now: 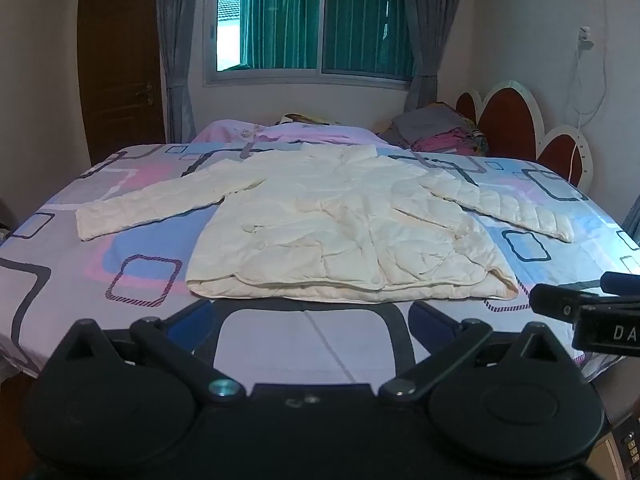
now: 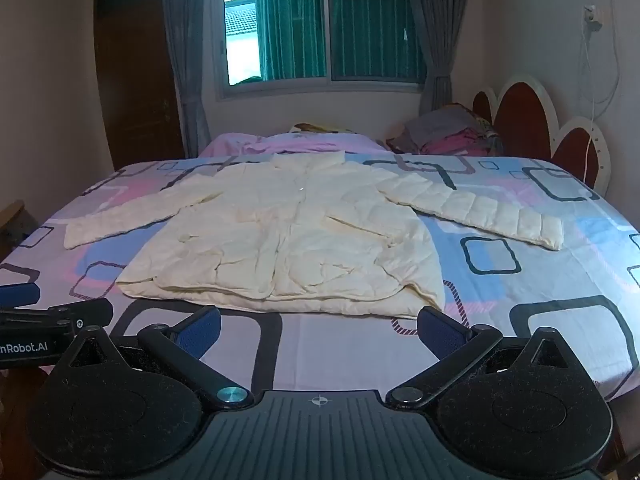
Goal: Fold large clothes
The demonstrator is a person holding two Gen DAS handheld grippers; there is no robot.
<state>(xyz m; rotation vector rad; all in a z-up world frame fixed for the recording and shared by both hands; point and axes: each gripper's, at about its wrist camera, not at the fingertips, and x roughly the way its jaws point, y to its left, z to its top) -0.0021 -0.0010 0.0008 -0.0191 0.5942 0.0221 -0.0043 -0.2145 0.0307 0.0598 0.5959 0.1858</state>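
Cream jacket (image 1: 340, 224) flat on bed (image 1: 60, 280), sleeves spread, left tool (image 1: 312, 316) and right tool (image 2: 320, 328) wide apart, empty, near hem

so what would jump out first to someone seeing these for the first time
The cream puffer jacket laid flat in the middle of the bed, front up, both sleeves spread out to the sides. Under it the bedsheet is loud with pink, blue and grey squares. Near the bottom edge, the left gripper and right gripper stand open just short of the jacket's hem, holding nothing.
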